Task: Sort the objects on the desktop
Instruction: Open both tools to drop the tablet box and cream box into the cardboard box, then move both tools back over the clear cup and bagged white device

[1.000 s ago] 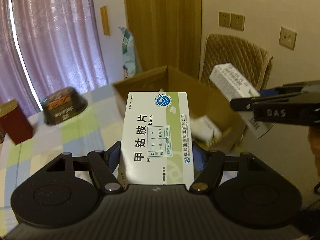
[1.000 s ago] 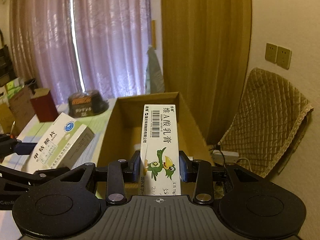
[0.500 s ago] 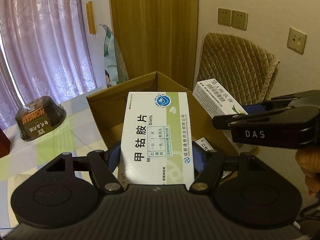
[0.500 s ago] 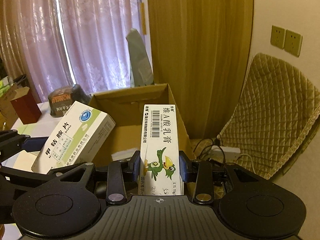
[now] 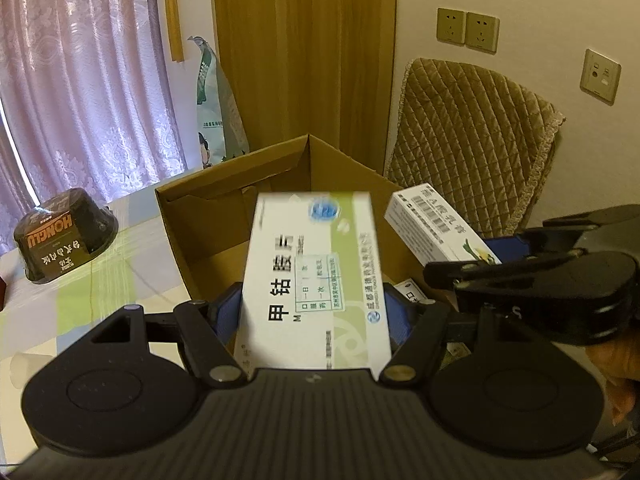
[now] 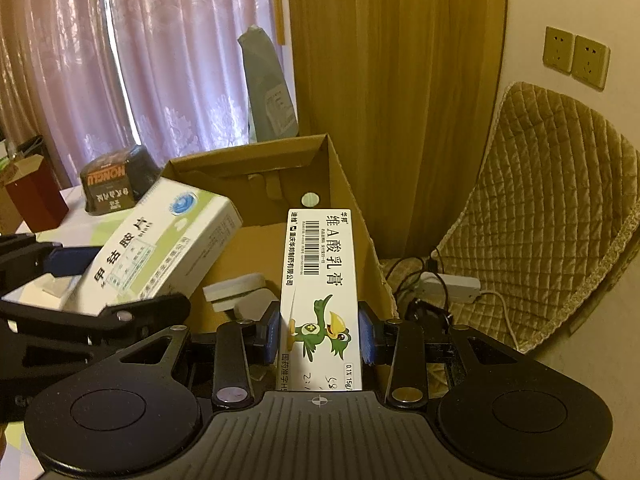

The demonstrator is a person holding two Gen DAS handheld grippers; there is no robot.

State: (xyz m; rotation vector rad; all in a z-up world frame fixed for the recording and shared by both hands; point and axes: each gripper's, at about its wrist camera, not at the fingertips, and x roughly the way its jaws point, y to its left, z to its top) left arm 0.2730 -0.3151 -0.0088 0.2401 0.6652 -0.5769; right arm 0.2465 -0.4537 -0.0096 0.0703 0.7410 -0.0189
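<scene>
— Left gripper (image 5: 314,312) status?
— I see its pads pinching the white-and-green tablet box (image 5: 316,280), held over the open cardboard box (image 5: 208,216) at the table's (image 5: 80,292) right edge.
— And the right gripper (image 6: 320,336)?
— Clamped on the narrow ointment carton (image 6: 322,280) with the green bird, over the same box's right wall. A black bowl (image 5: 64,236) sits upside down at the far left.

Pink curtains (image 5: 80,80) are hanging far left beside a wooden door (image 5: 304,48). A quilted chair cover (image 6: 552,208) is draping at right under wall sockets (image 6: 576,58). A white power strip (image 6: 448,285) is lying on the floor beside it, cables trailing.
</scene>
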